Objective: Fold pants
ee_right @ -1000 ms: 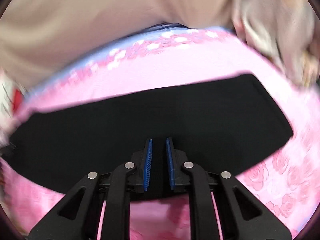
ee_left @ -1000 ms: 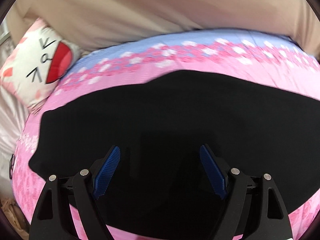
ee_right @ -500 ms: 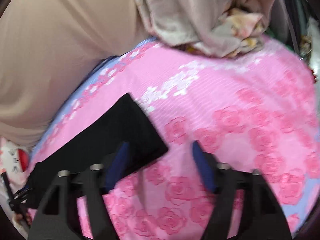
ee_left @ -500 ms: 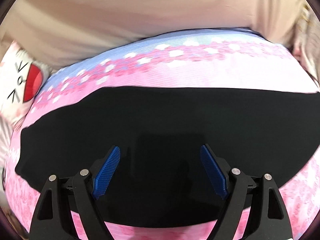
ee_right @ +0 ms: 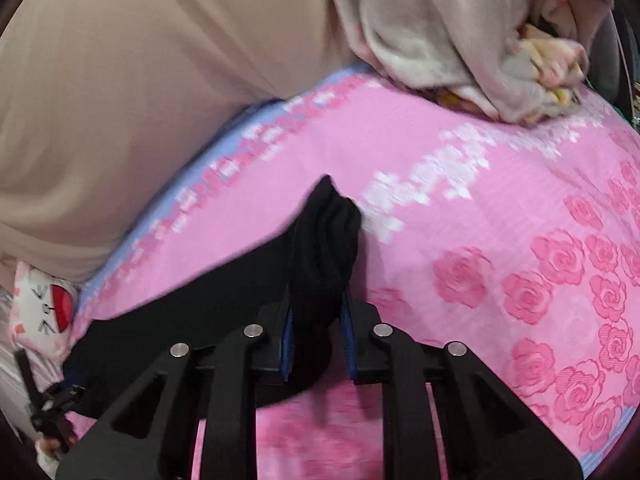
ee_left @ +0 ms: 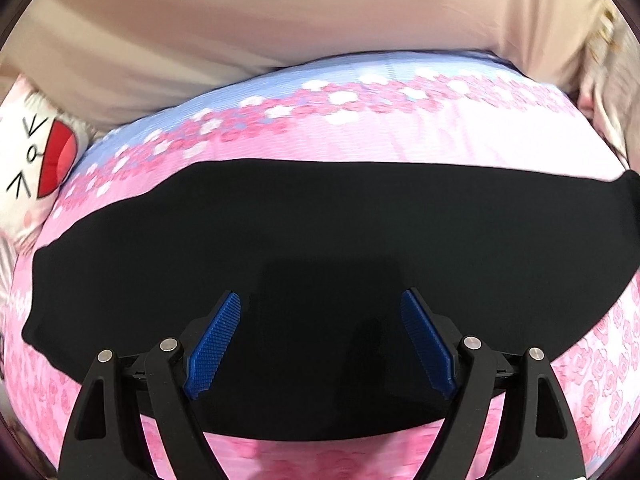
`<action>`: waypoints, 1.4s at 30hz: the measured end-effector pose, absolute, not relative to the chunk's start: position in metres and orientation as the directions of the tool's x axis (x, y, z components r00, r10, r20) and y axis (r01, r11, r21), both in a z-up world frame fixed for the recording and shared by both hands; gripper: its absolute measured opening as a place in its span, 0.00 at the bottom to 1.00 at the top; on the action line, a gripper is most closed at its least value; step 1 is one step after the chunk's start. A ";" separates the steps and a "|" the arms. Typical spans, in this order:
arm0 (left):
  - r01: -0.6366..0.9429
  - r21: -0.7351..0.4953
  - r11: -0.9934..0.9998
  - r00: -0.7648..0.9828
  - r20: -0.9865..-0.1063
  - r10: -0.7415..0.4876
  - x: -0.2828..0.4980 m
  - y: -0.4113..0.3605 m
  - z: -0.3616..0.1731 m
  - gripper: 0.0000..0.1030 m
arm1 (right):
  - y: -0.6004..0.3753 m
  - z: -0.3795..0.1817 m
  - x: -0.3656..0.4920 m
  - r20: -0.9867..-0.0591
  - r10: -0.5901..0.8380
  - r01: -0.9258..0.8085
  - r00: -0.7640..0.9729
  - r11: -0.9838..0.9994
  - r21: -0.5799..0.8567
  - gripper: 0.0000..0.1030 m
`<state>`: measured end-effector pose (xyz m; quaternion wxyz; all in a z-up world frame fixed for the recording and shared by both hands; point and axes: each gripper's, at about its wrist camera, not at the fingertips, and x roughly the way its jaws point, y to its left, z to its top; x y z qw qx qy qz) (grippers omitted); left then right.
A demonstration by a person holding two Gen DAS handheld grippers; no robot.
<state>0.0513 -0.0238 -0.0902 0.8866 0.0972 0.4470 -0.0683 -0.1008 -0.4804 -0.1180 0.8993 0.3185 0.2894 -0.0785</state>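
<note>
Black pants (ee_left: 320, 232) lie flat in a long band across a pink rose-print bed cover (ee_left: 400, 140). My left gripper (ee_left: 320, 336) is open and hovers over the near middle of the pants, holding nothing. In the right wrist view the right gripper (ee_right: 318, 320) is shut on the right end of the pants (ee_right: 324, 240), which is bunched and lifted between the blue pads. The rest of the pants trails off to the left there.
A white cat-face pillow (ee_left: 32, 152) sits at the bed's left edge. A beige wall or headboard (ee_left: 280, 20) runs behind the bed. A heap of grey and floral fabric (ee_right: 460, 40) lies at the bed's far right corner.
The right gripper opened, swung to the right end of the pants, then closed on it and bunched it up. The left gripper stayed open over the pants with small shifts of view.
</note>
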 end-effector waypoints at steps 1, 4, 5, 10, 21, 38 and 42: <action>0.189 0.100 0.977 0.592 -0.805 -0.032 0.053 -0.013 -0.090 0.78 | -0.469 -0.100 -0.097 -0.547 0.051 0.295 0.836 0.799 0.524 0.18; 0.149 0.071 0.986 0.587 -0.809 -0.030 0.056 0.013 -0.093 0.78 | -0.429 -0.055 -0.082 -0.481 0.108 0.181 0.870 0.837 0.516 0.18; 0.140 0.068 0.988 0.585 -0.811 -0.027 0.056 0.019 -0.095 0.78 | -0.414 -0.042 -0.076 -0.464 0.136 0.140 0.875 0.847 0.512 0.18; 0.099 0.039 0.994 0.560 -0.828 -0.024 0.054 0.058 -0.110 0.78 | -0.316 0.015 -0.035 -0.405 0.292 -0.082 0.866 0.883 0.462 0.18; -0.060 -0.059 0.996 0.594 -0.804 -0.012 0.028 0.168 -0.103 0.78 | -0.087 -0.010 0.053 -0.541 0.534 -0.396 0.649 0.845 0.359 0.18; -0.118 -0.109 0.987 0.588 -0.808 -0.019 0.015 0.226 -0.115 0.78 | 0.020 -0.115 0.067 -0.721 0.465 -0.461 0.513 0.858 0.226 0.18; -0.111 -0.115 0.987 0.591 -0.807 -0.028 0.017 0.227 -0.114 0.78 | 0.036 -0.108 0.049 -0.715 0.418 -0.512 0.561 0.853 0.098 0.18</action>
